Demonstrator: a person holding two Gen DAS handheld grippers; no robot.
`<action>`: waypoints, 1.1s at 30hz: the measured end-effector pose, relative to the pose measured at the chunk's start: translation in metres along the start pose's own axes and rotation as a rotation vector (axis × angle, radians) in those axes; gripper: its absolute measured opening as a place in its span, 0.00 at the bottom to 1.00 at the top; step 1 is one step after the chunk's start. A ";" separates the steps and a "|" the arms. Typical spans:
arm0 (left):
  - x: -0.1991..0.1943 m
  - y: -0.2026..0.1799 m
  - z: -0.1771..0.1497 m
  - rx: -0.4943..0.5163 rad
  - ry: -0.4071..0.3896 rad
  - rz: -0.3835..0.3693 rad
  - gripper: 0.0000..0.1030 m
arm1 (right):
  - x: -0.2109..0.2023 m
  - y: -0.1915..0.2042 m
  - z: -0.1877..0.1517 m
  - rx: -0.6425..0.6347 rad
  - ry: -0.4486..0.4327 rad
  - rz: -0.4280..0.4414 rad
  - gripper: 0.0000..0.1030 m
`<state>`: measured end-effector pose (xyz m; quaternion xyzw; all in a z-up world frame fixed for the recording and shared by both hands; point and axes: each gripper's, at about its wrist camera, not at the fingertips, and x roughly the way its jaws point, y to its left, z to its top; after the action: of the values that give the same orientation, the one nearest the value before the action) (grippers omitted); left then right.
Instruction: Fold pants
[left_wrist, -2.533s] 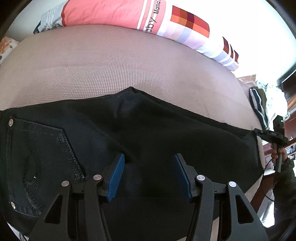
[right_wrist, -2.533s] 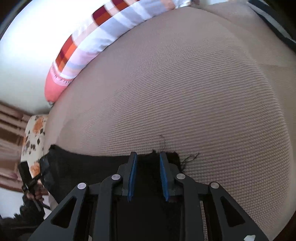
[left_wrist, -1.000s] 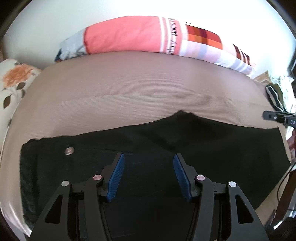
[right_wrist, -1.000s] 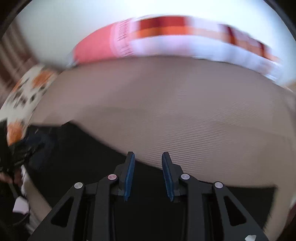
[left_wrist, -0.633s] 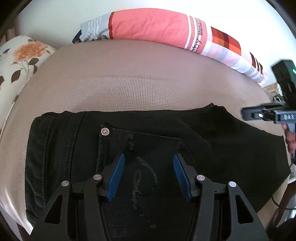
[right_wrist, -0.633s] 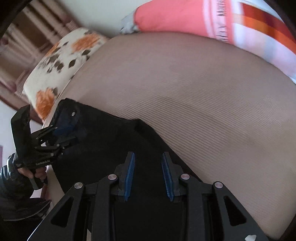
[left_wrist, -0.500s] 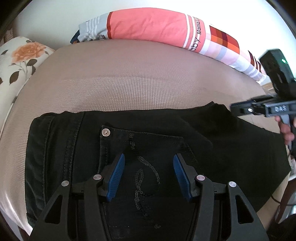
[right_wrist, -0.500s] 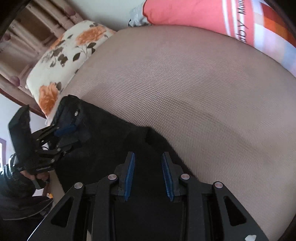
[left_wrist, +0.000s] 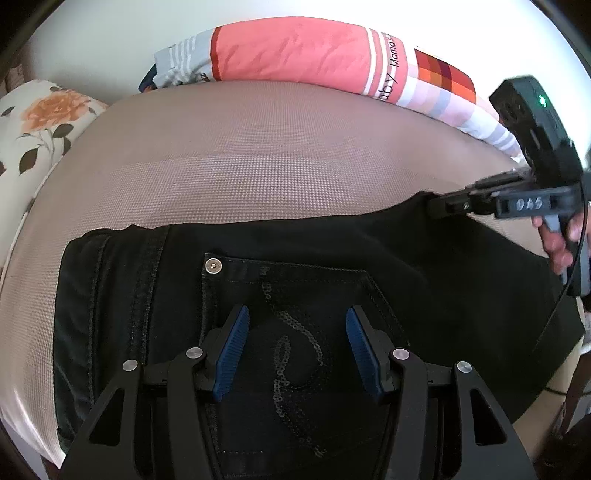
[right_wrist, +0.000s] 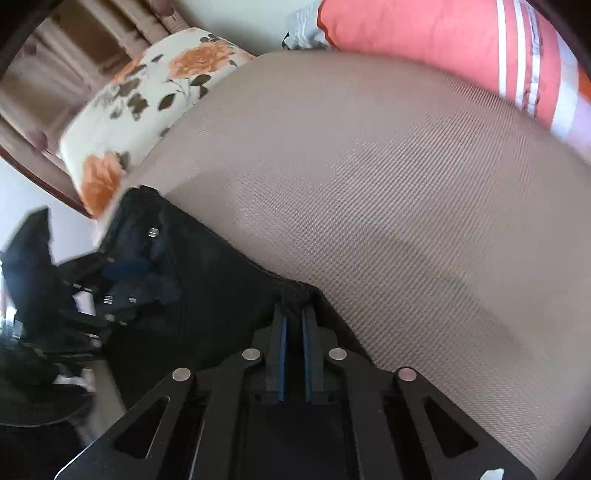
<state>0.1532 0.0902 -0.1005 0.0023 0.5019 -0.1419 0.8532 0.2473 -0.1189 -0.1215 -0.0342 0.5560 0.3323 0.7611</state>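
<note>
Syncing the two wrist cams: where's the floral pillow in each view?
Left wrist: floral pillow at the far left edge, beside the tan bed.
Right wrist: floral pillow upper left, above the black pants.
Shared landmark: the coral striped pillow, top centre in the left view, top right in the right.

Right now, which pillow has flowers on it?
The white pillow at the bed's left corner: it has orange roses with dark leaves. The long pillow along the back is coral with stripes and coloured squares, no flowers.
</note>
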 end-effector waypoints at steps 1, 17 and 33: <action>0.001 0.000 0.000 0.000 -0.003 0.001 0.54 | 0.003 0.000 0.000 0.000 -0.002 -0.024 0.04; -0.007 -0.061 0.030 0.114 -0.075 -0.090 0.54 | -0.077 -0.008 -0.058 0.222 -0.215 -0.314 0.20; 0.069 -0.115 0.073 0.167 0.020 -0.207 0.33 | -0.068 -0.033 -0.131 0.435 -0.215 -0.468 0.20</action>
<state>0.2188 -0.0471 -0.1080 0.0229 0.4944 -0.2705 0.8258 0.1462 -0.2315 -0.1225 0.0373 0.5075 0.0238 0.8605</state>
